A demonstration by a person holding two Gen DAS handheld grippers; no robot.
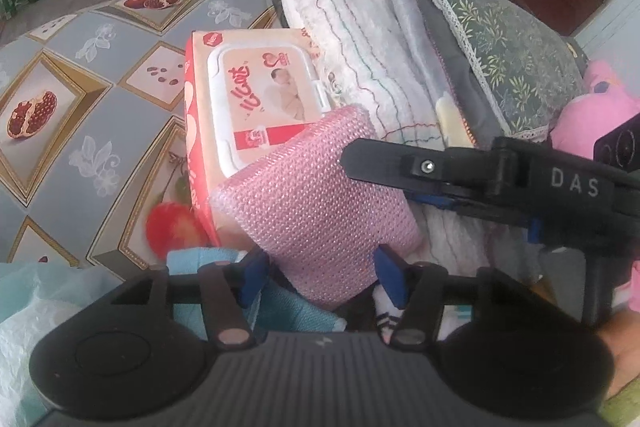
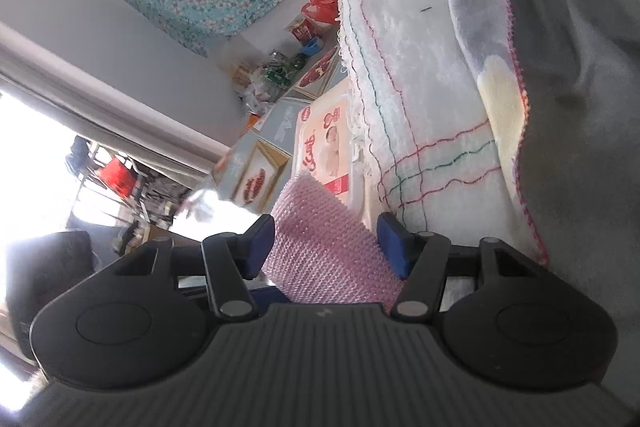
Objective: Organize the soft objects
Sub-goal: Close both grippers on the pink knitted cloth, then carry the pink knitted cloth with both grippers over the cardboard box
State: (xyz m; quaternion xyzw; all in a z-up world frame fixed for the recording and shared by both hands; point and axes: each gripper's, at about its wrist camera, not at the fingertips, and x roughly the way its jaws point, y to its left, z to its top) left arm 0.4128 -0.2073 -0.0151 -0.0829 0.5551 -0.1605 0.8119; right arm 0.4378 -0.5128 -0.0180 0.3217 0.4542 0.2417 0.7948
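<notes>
The pink sponge (image 1: 316, 199) sits right between the pads of the left claw (image 1: 320, 273), and it sticks out forward and up from them, with its long side running away from the claw. Both blue pads look pressed on its near end, so the left claw is half shut and holding it. The right claw (image 2: 326, 247) also has the sponge (image 2: 320, 247) between its pads, and both pads seem to touch its sides, so it holds it too. In the left view the right claw's finger (image 1: 384, 163) lies across the far right side of the sponge. So both hands are on the sponge, at two ends. Just past the sponge lies a wipes pack (image 1: 256, 103), and the sponge's far tip rests over it. To the right of the claws is a pile of folded towels (image 1: 360, 39), very near. That pile and the pack could get in the way. A blue cloth (image 1: 288, 303) lies under the left claw. A pink toy (image 1: 592, 115) sits far to the right.
</notes>
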